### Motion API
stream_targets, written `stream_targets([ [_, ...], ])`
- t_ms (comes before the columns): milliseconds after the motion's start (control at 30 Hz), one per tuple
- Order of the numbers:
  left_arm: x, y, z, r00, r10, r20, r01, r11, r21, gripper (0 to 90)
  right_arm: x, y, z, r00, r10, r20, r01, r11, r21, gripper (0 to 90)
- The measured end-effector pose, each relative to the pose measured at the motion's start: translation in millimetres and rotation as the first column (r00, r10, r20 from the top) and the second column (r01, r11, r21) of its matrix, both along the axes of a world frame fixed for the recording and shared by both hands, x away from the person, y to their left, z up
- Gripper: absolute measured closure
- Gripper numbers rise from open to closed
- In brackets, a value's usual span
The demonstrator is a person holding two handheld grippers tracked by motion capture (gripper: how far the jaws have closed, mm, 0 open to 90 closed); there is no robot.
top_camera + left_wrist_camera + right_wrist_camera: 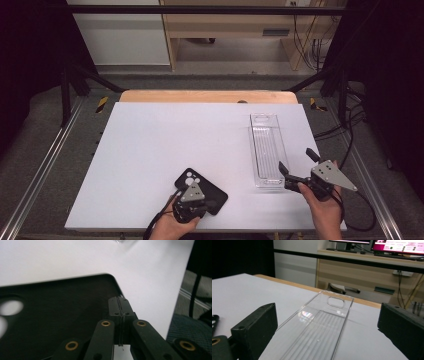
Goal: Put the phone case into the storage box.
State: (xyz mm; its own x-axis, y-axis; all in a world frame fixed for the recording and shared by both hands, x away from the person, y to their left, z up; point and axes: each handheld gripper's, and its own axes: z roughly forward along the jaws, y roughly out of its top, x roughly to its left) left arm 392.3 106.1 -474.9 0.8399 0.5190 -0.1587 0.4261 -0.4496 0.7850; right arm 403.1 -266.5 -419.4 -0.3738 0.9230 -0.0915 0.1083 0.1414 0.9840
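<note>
A black phone case (pixel 218 196) with round camera holes lies flat near the front edge of the white table (pixel 165 145). My left gripper (pixel 209 203) is over it, held in a hand. In the left gripper view the jaws of this gripper (pixel 119 302) are pressed together just above the case (pixel 62 310), near its rounded corner, with nothing between them. A clear plastic case (pixel 267 150) lies lengthwise on the right half of the table. My right gripper (pixel 297 161) stands open at its near end. In the right gripper view that gripper (pixel 327 315) has a black jaw on either side of the clear case (pixel 317 335).
A wooden strip (pixel 207 96) runs along the table's far edge. Beyond it stand a wooden desk (pixel 362 275) and monitors (pixel 398 245). Metal rails (pixel 40 170) flank the table, and cables (pixel 350 135) lie on the floor at the right.
</note>
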Motion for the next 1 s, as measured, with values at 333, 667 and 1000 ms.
stream_targets([
  [333,17.1,71.4,27.7,0.9527,0.256,0.164,-0.251,0.9667,-0.050,90.0,-17.2,41.1,23.8,0.9991,0.009,0.043,-0.006,0.998,-0.065,4.6],
  [667,23.3,106.1,31.9,0.9016,0.375,0.216,-0.358,0.9268,-0.112,83.4,-29.4,109.2,33.4,0.9746,0.195,-0.111,-0.208,0.969,-0.129,7.1],
  [1000,29.2,120.2,31.3,0.8391,0.488,0.241,-0.452,0.8717,-0.189,16.5,-4.9,172.3,18.4,0.8612,0.317,-0.397,-0.394,0.910,-0.129,7.1],
])
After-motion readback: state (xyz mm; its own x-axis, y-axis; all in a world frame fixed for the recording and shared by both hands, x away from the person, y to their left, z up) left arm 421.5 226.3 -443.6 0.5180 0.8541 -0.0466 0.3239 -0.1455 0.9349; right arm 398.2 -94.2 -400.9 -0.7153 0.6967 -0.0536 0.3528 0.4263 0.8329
